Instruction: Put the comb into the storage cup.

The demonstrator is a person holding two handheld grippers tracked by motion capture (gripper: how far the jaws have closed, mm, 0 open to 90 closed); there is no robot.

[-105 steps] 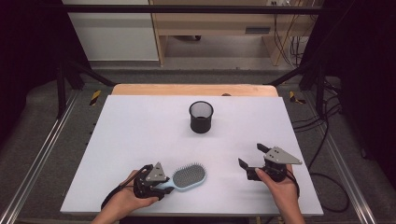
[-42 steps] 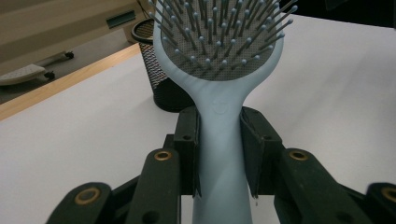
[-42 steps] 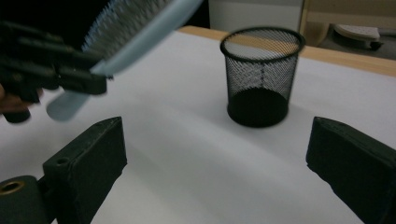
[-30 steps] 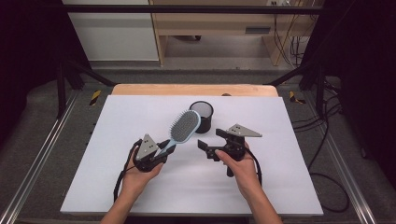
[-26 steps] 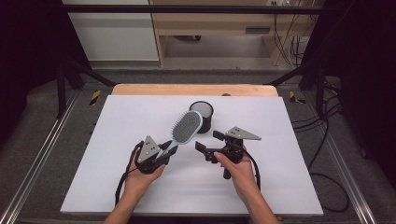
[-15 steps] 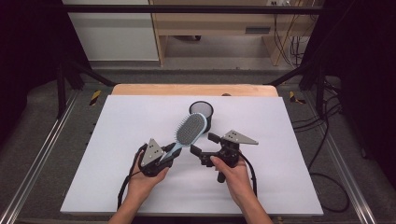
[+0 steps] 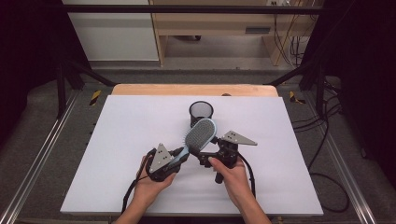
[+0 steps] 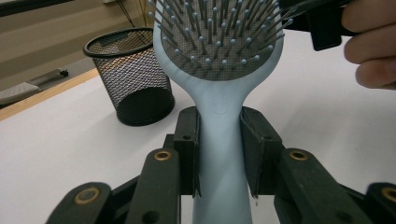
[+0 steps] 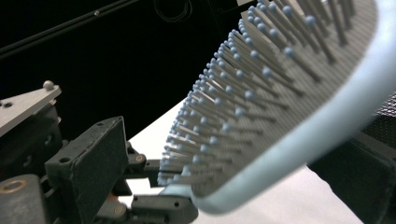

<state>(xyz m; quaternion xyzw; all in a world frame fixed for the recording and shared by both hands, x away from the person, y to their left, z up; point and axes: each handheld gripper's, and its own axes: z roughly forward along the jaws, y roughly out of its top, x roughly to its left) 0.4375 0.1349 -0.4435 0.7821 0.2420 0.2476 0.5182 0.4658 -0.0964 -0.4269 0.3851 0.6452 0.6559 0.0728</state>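
Hairbrush [image 7: 201,135], pale blue with a grey bristle pad, was held up above the white table [image 7: 116,140], slanting from the left gripper [image 7: 180,156] up and away toward the mesh cup [image 7: 201,113].

Going from the biggest thing down: the table filled the middle of the high view, a strip of wooden board showing along its far edge. On it, toward the far middle, stood the black mesh cup, upright, its mouth open; the brush head overlapped the cup's near side in the high view, though whether the two touched could not be told. In the left gripper view the cup [image 8: 133,74] stood to the left behind the brush [image 8: 219,93], with a clear gap of table beside it.

The left gripper, in the person's left hand [image 7: 149,184], had its jaws clamped on the handle of the brush, one black pad on each side of the stem, bristles facing that camera.

The right gripper [image 7: 205,156], in the right hand [image 7: 233,175], sat just beside the brush head, on its right. In the right gripper view the bristled face [image 9: 261,107] lay between the two black jaws, which stood apart on either side and did not press on it. Fingers [image 8: 369,42] of the right hand showed at the upper right of the left gripper view.
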